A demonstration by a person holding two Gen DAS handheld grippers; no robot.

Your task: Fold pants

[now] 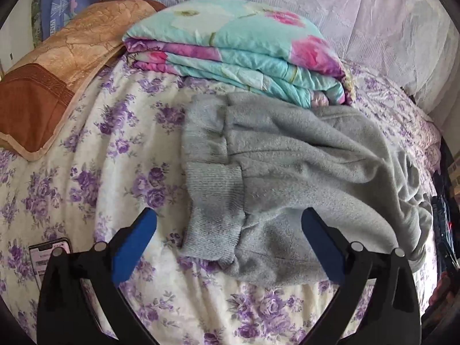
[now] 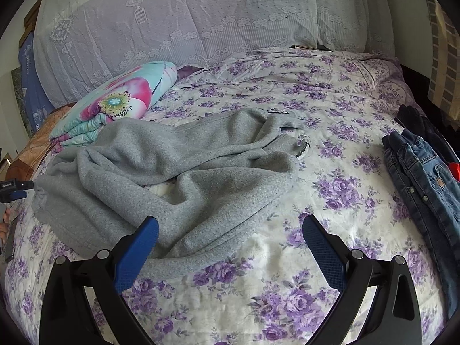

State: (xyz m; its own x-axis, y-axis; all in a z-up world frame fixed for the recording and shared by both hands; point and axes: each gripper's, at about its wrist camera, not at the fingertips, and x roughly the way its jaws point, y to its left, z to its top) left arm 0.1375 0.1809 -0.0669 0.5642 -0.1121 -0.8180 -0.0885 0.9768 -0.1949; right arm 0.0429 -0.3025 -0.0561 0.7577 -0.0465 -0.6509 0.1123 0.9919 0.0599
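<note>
Left gripper [image 1: 228, 240]: jaws spread, empty, poised over the ribbed cuffs at one end of the grey pants [image 1: 302, 166].
Right gripper [image 2: 230, 247]: jaws spread, empty, above the near hem of the grey pants [image 2: 172, 172].
Grey pants: crumpled in a loose heap on the bed [image 2: 330, 201], legs twisted, far side touching the folded floral quilt [image 1: 235, 54].
Progress, judged: no fold made; straightening and every fold remain.
Open room: bare bedspread right of the pants and in front of them.
Edges: jeans [image 2: 422, 178] well right of the pants near the bed's side; phone [image 1: 50, 254] left of the pants; brown cushion [image 1: 43, 92] further left.
</note>
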